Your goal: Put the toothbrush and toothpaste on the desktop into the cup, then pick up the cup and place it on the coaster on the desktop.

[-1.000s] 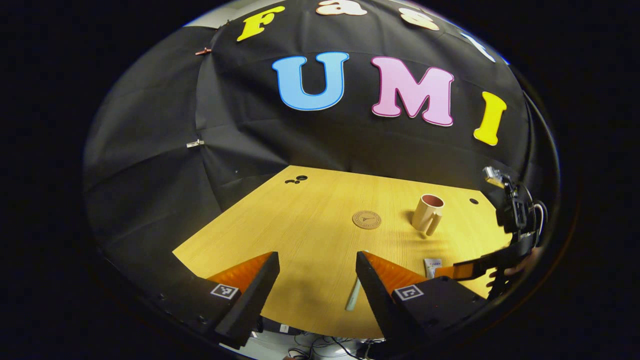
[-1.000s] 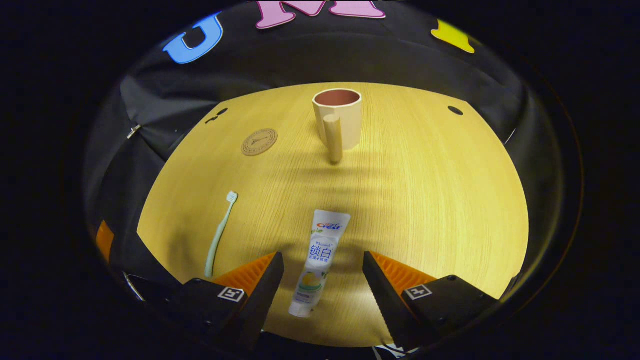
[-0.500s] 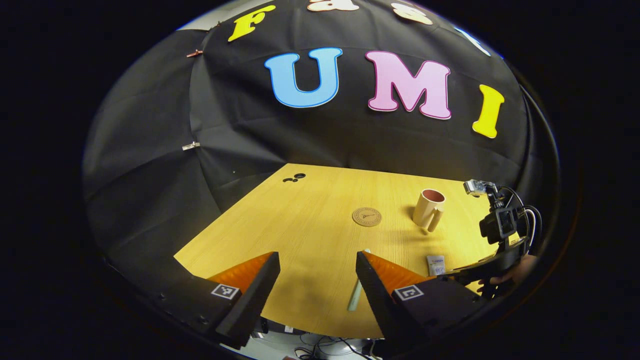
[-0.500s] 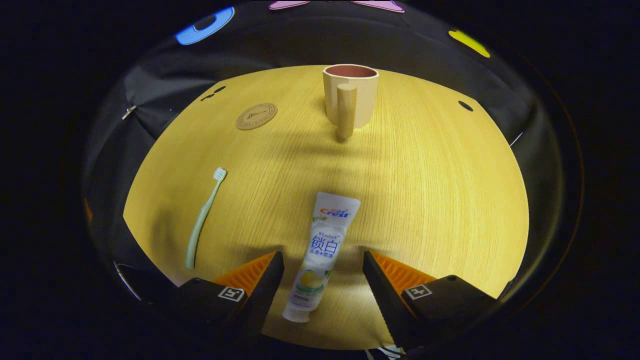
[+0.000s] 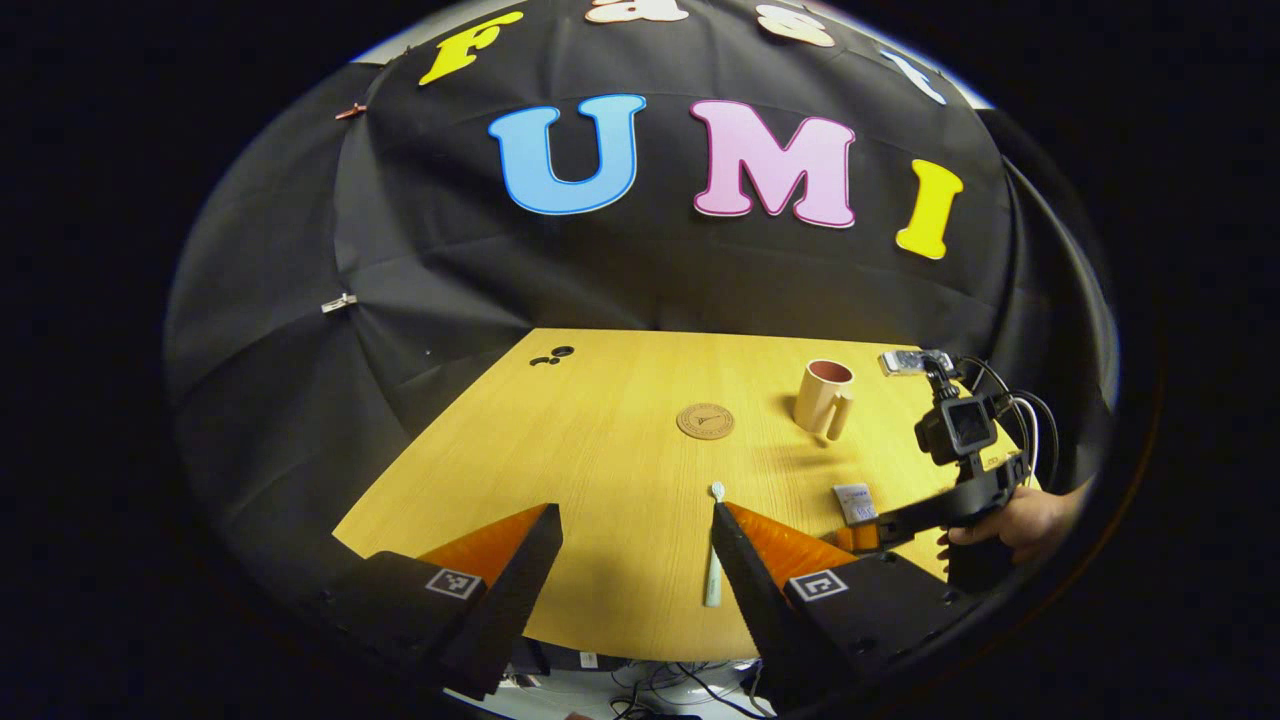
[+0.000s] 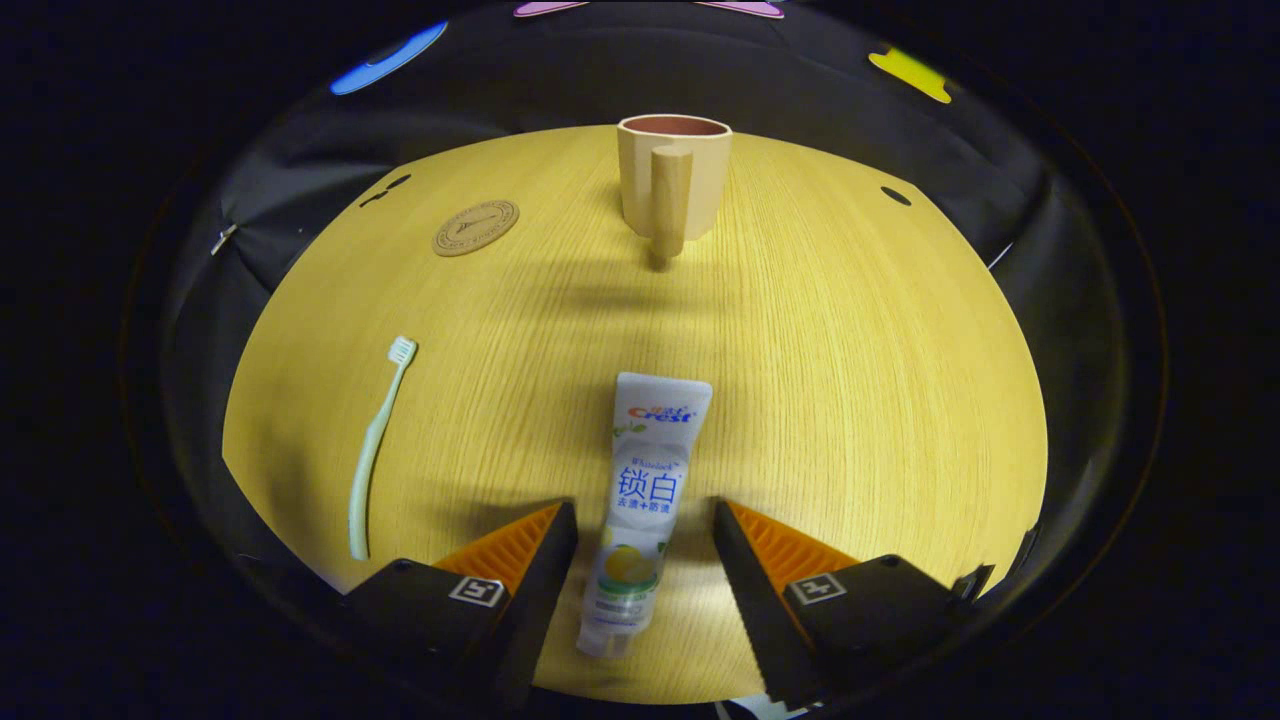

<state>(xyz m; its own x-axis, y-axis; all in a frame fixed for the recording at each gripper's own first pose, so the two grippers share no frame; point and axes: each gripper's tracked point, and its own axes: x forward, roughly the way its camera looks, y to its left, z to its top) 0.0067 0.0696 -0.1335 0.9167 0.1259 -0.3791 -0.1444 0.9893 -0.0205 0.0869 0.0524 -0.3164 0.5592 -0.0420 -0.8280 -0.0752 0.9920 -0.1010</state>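
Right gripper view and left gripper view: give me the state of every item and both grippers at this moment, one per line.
toothpaste tube: flat on the desktop, cap end nearest, lying between the right gripper's fingers, not gripped.
toothbrush: flat on the desktop, untouched.
cup: upright, nothing seen inside, off the coaster.
coaster: bare.
right gripper: open, straddling the tube.
left gripper: open, holding nothing.
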